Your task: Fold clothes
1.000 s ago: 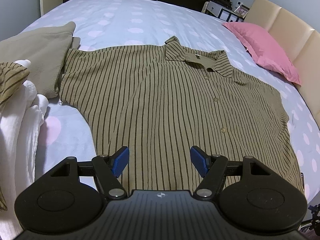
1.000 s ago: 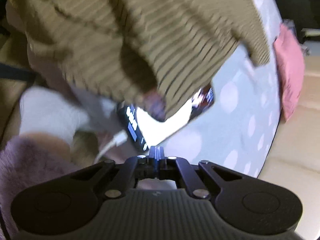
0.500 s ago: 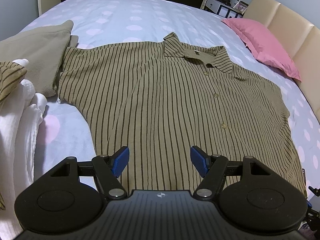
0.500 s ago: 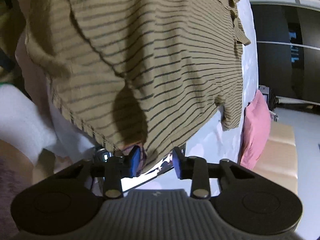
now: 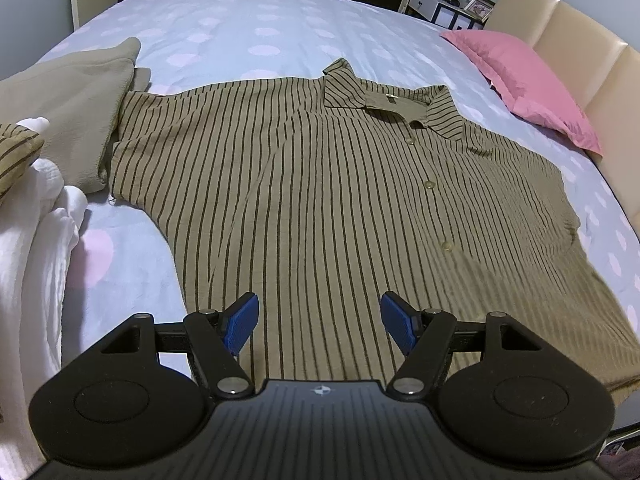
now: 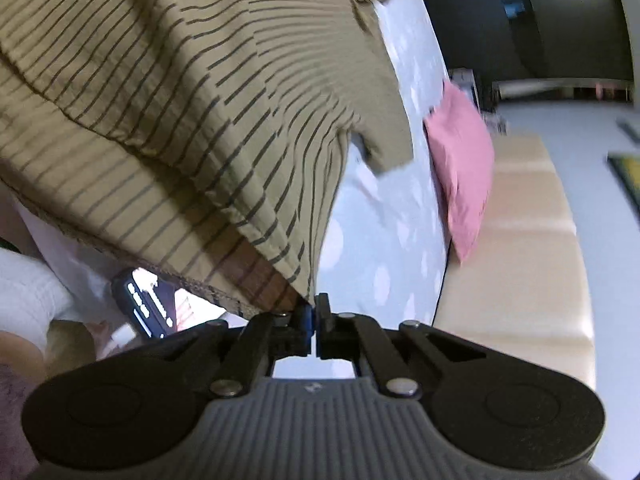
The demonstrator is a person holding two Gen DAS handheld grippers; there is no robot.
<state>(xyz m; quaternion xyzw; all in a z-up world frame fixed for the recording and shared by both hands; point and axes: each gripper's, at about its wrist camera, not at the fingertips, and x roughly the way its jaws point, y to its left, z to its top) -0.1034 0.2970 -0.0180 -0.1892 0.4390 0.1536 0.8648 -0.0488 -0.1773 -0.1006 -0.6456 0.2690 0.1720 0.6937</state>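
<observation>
At the far left of the left wrist view a heap of white cloth (image 5: 28,264) lies bunched at the bed's edge, with a plain khaki garment (image 5: 76,112) behind it, touching the left sleeve of the striped shirt (image 5: 312,184). That shirt lies spread front-up across the dotted bed (image 5: 256,28), buttoned, collar toward the far side, and not folded. The left tool (image 5: 319,322) hangs released above the shirt's lower hem, blue pads wide apart and holding nothing. To the right a pink pillow (image 5: 532,88) rests against the headboard.

In the right wrist view a lit phone (image 6: 146,306) lies at the lower left, partly under the raised cloth. The right tool (image 6: 312,322) is clenched on the shirt's hem corner, lifting it clear of the bed so the fabric drapes away in loose waves.

The grip looks thin: only the very edge sits between the jaws, so a quick pull could slip the hem free. With the left tool holding nothing, the shirt could also drag sideways as a whole, wrinkle, and catch the khaki garment by its sleeve. The phone beneath might be swept along.
</observation>
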